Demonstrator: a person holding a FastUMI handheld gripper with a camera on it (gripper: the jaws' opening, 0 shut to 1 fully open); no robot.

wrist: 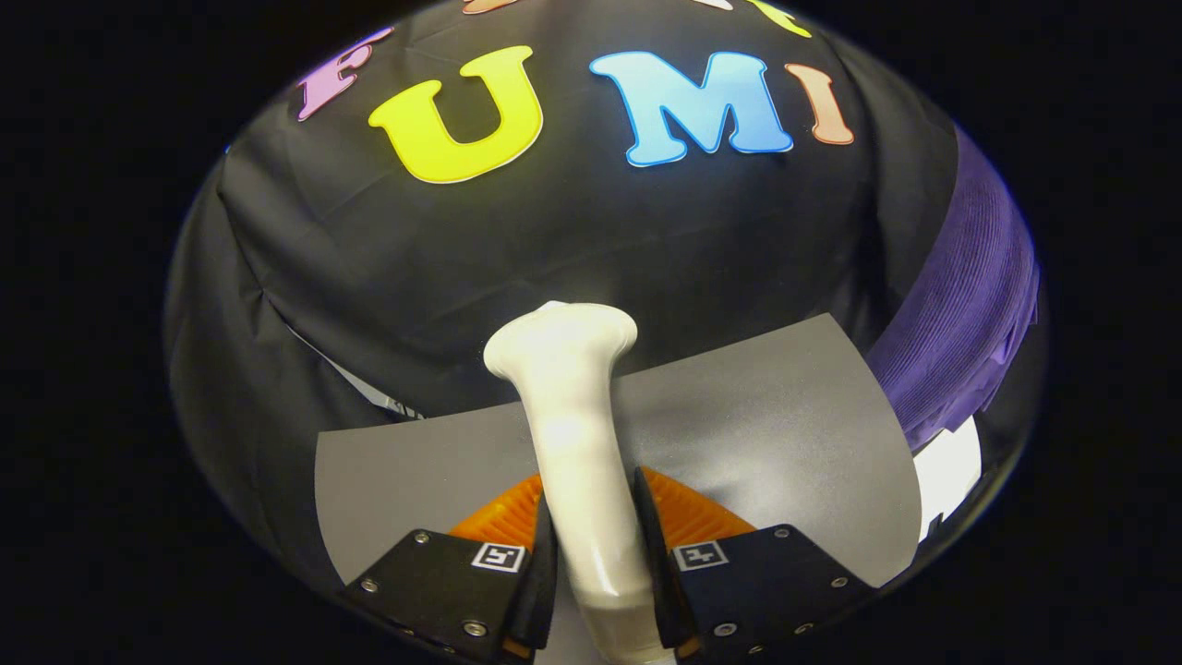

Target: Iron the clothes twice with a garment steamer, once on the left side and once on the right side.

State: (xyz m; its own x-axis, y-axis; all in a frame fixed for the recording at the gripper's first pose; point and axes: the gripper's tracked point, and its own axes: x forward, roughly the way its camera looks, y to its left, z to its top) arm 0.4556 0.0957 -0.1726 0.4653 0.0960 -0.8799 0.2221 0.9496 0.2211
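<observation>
I have the gripper [596,554] closed on the glossy white plastic handle of the garment steamer [577,443]; both fingers [540,582] press against its sides, set only as far apart as the handle is wide. The handle runs forward from between the fingers and ends in a flared, rounded head beyond them. Under the handle and fingers I see a flat grey sheet [785,434] on the work surface. A ribbed purple fabric garment [970,314] hangs off to the right, well apart from the steamer head, against the black cloth wall [554,240].
</observation>
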